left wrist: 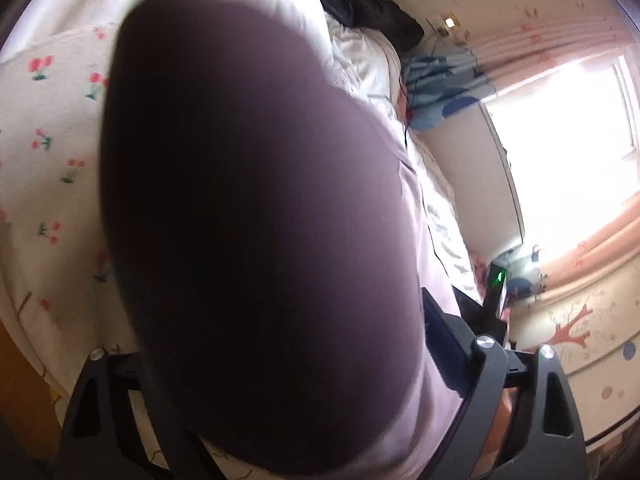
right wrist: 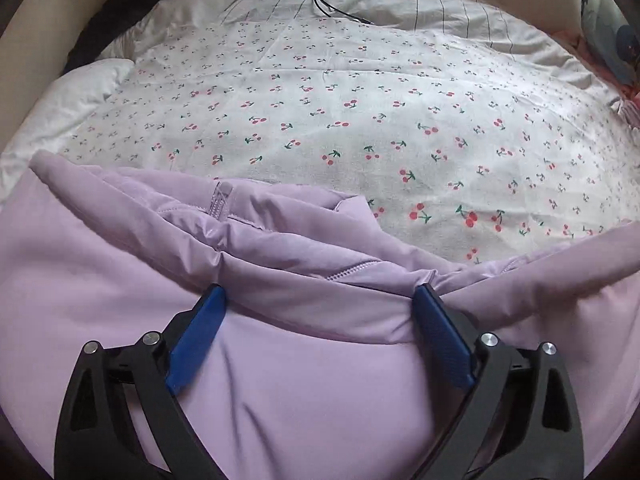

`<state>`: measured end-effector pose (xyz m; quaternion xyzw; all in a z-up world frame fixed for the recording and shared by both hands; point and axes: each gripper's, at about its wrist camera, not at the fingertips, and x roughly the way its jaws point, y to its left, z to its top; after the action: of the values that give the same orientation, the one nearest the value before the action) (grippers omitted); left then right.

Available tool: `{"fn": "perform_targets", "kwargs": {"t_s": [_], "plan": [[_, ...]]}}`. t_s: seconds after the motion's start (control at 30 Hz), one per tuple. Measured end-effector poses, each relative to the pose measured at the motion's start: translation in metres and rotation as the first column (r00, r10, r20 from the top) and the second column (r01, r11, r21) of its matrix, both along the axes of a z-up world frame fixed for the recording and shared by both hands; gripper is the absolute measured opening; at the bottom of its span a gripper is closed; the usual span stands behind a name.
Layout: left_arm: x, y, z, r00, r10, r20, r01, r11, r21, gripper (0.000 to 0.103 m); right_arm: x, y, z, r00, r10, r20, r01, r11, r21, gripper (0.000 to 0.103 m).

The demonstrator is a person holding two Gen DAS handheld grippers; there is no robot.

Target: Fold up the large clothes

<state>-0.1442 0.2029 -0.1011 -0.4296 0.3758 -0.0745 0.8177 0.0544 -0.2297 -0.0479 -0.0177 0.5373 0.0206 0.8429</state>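
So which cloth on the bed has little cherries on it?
The white bedsheet spread flat across the bed has red cherries with green stems. The purple jacket in front is plain, and the cloth at the far edge has thin dark stripes.

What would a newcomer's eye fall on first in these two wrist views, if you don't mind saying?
First, the lilac jacket, bunched across the lower half of the right wrist view, with the right gripper standing wide open over its folds. Behind it spreads the cherry-print bedsheet. In the left wrist view, the same lilac cloth looms dark and blurred right against the lens, hiding most of the left gripper.
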Motion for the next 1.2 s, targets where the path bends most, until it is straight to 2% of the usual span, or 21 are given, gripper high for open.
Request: {"fn": "perform_targets", "kwargs": {"t_s": [0.1,0.13,0.2,0.27,0.33,0.4,0.43,0.5,0.57,0.6,0.63,0.67,0.7,0.73,0.8,0.87,0.93,1.0,1.1,1.17,1.2], "plan": [[0.002,0.001,-0.006,1.000,-0.008,-0.029,0.008,1.000,-0.022,0.087,-0.019,-0.001,0.030,1.000,0.022,0.013,-0.023,0.998,0.065,0.091],[0.003,0.003,-0.009,0.999,-0.012,-0.036,0.010,0.999,-0.033,0.087,-0.037,0.000,0.045,0.997,0.049,0.056,-0.054,0.995,0.085,0.091],[0.003,0.005,-0.011,0.999,-0.012,-0.045,0.010,0.999,-0.041,0.089,-0.088,0.009,0.079,0.983,0.104,0.151,-0.114,0.992,0.057,0.091],[0.004,0.005,-0.011,0.998,-0.006,-0.056,0.004,0.999,-0.032,0.093,-0.123,0.021,0.078,0.980,0.142,0.137,-0.147,0.989,0.028,0.091],[0.007,0.004,-0.012,0.997,-0.011,-0.070,0.010,1.000,-0.026,0.096,-0.138,0.038,0.042,0.974,0.222,0.043,-0.218,0.972,-0.088,0.094],[0.011,0.005,-0.012,0.995,-0.026,-0.099,0.025,1.000,-0.014,0.096,-0.141,0.033,0.039,0.978,0.203,0.057,-0.199,0.978,-0.069,0.094],[0.011,0.009,-0.013,0.993,-0.034,-0.113,0.030,0.999,-0.038,0.096,-0.142,0.028,0.048,0.985,0.163,0.047,-0.162,0.986,-0.029,0.094],[0.012,0.023,-0.015,0.990,-0.034,-0.138,0.020,0.995,-0.102,0.096,-0.158,0.021,0.073,0.986,0.132,0.104,-0.136,0.990,0.038,0.094],[0.008,0.039,-0.011,0.988,0.023,-0.151,-0.044,0.989,-0.139,0.096,-0.179,0.026,0.084,0.979,0.144,0.146,-0.144,0.990,-0.007,0.094],[0.006,0.046,-0.008,0.987,0.050,-0.152,-0.076,0.983,-0.167,0.096,-0.187,0.030,0.080,0.979,0.157,0.128,-0.155,0.988,-0.028,0.095],[0.006,0.050,-0.006,0.985,0.060,-0.160,-0.091,0.977,-0.194,0.096,-0.191,0.037,0.064,0.981,0.186,0.059,-0.182,0.981,-0.068,0.095],[0.014,0.050,-0.003,0.983,0.065,-0.172,-0.101,0.973,-0.210,0.096,-0.194,0.043,0.052,0.978,0.207,0.022,-0.203,0.973,-0.113,0.095],[0.013,0.051,-0.002,0.979,0.064,-0.193,-0.106,0.971,-0.215,0.096,-0.199,0.046,0.049,0.975,0.220,0.025,-0.215,0.967,-0.139,0.095],[0.006,0.051,-0.003,0.979,0.055,-0.195,-0.097,0.972,-0.212,0.096,-0.201,0.044,0.053,0.979,0.202,0.028,-0.197,0.972,-0.127,0.095],[-0.003,0.051,-0.001,0.984,0.027,-0.176,-0.060,0.981,-0.187,0.096,-0.203,0.035,0.074,0.985,0.153,0.078,-0.151,0.988,-0.029,0.095],[-0.005,0.050,-0.007,0.985,-0.006,-0.173,-0.028,0.982,-0.189,0.096,-0.203,0.037,0.092,0.978,0.150,0.144,-0.144,0.988,-0.051,0.095],[-0.013,0.049,-0.025,0.986,-0.029,-0.161,-0.007,0.976,-0.218,0.096,-0.193,0.042,0.101,0.972,0.163,0.169,-0.150,0.985,-0.088,0.095],[-0.028,0.055,-0.037,0.989,-0.040,-0.140,0.007,0.973,-0.229,0.096,-0.176,0.042,0.094,0.975,0.158,0.155,-0.144,0.984,-0.100,0.095],[-0.029,0.053,-0.041,0.995,-0.067,-0.078,0.046,0.971,-0.236,0.091,-0.153,0.047,0.047,0.985,0.169,0.021,-0.165,0.979,-0.119,0.097],[-0.037,0.057,-0.035,0.996,-0.072,-0.052,0.060,0.978,-0.202,0.086,-0.152,0.048,0.047,0.984,0.173,0.035,-0.167,0.979,-0.118,0.097],[-0.032,0.057,-0.033,0.996,-0.072,-0.044,0.063,0.981,-0.183,0.086,-0.152,0.044,0.055,0.984,0.165,0.059,-0.160,0.984,-0.083,0.097]]}}
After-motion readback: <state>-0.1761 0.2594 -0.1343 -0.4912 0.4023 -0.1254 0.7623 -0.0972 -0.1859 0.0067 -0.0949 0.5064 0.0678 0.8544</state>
